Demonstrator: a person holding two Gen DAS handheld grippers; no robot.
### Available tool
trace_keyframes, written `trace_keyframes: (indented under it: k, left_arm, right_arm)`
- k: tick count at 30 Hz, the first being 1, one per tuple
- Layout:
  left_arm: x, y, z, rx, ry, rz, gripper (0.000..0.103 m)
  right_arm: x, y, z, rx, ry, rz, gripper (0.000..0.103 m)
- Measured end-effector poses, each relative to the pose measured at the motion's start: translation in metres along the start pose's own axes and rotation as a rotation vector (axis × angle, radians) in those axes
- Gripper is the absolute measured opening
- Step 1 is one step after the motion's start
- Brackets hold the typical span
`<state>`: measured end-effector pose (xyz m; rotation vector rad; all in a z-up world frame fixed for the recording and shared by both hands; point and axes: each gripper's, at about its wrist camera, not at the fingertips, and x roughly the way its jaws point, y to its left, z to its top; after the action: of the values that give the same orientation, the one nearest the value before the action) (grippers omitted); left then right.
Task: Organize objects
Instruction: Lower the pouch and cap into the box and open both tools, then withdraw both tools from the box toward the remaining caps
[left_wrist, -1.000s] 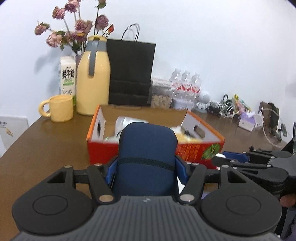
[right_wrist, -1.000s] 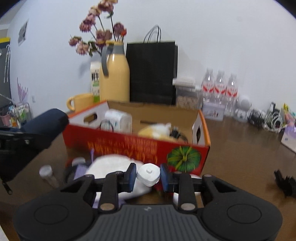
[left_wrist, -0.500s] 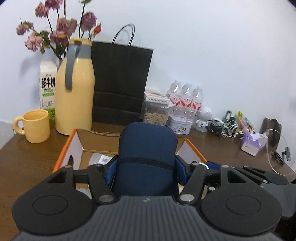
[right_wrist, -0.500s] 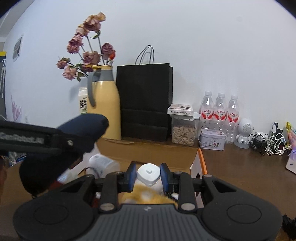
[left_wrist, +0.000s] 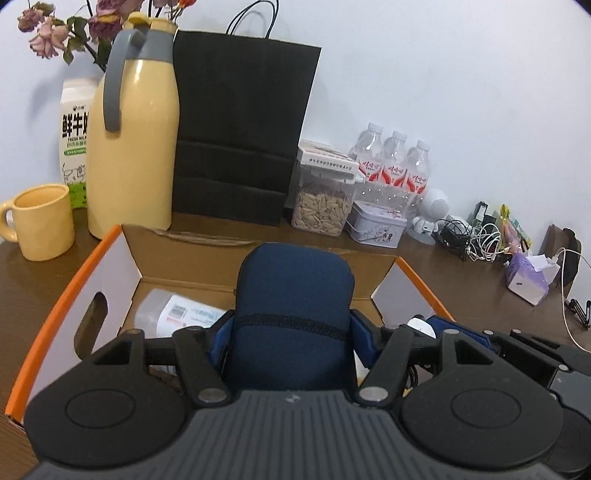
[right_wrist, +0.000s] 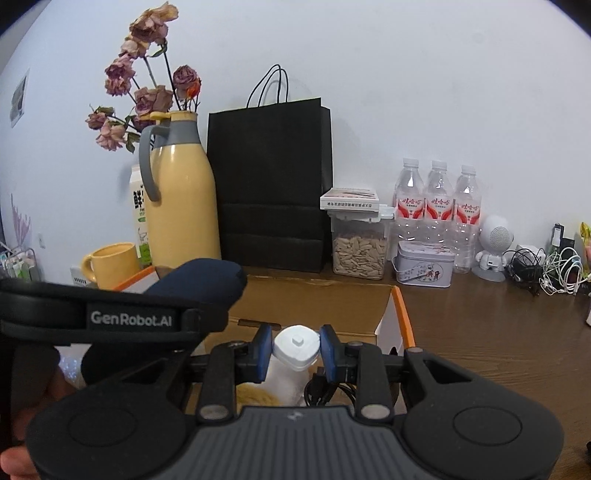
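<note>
Both wrist cameras look closely over the cardboard box (left_wrist: 192, 258), facing the wall.

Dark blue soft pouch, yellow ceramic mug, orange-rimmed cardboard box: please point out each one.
Dark blue soft pouch (left_wrist: 293, 291), left wrist view, front face.
Yellow ceramic mug (left_wrist: 46, 225), left wrist view, side wall.
Orange-rimmed cardboard box (left_wrist: 70, 291), left wrist view, left rim.

navy pouch (left_wrist: 293, 314) | upright over cardboard box (left_wrist: 110, 266) (orange-rimmed) | white cap (right_wrist: 296, 346) above box

wall (right_wrist: 443, 74): plain white, evenly lit | table (right_wrist: 498, 332): dark brown wood, set against the wall | wall decor: small picture (right_wrist: 18, 98) high at left, purple decal (right_wrist: 20, 221) lower left
</note>
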<state>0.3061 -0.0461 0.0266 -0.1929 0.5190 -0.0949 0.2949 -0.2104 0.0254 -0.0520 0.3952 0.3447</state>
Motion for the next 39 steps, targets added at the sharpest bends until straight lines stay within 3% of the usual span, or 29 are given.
trace_keyframes:
  k: [1,2,3,4,5,7,8,25,39]
  left_arm:
    - [-0.003,0.001,-0.001,0.005,-0.016,0.006,0.076]
    - [-0.007,0.000,-0.001,0.019,-0.039,0.009,0.097]
    - [-0.012,0.000,-0.002,0.028,-0.071,0.019,0.103]
    - [-0.018,0.001,-0.003,0.031,-0.102,0.029,0.103]
    - [-0.022,0.001,-0.002,0.033,-0.116,0.032,0.103]
    - [-0.028,0.002,-0.001,0.028,-0.129,0.039,0.103]
    - [-0.030,0.002,-0.001,0.027,-0.134,0.042,0.103]
    - [-0.041,0.001,-0.008,0.037,-0.165,0.042,0.103]
    - [-0.083,0.008,-0.013,0.050,-0.204,0.064,0.103]
  right_arm:
    - [0.001,0.000,-0.001,-0.001,0.007,-0.005,0.027]
    - [0.002,-0.001,-0.003,0.002,0.014,-0.013,0.028]
    - [0.002,-0.001,-0.005,0.005,0.020,-0.017,0.031]
    - [0.001,-0.001,-0.006,0.007,0.025,-0.021,0.045]
    - [-0.001,-0.001,-0.008,0.010,0.022,-0.026,0.071]
    - [-0.005,0.000,-0.010,0.012,-0.013,-0.052,0.100]
    - [-0.008,0.000,-0.010,0.010,-0.025,-0.058,0.103]
    - [-0.016,0.006,-0.011,-0.007,-0.050,-0.062,0.103]
    - [-0.052,0.010,-0.012,-0.011,-0.080,-0.057,0.103]
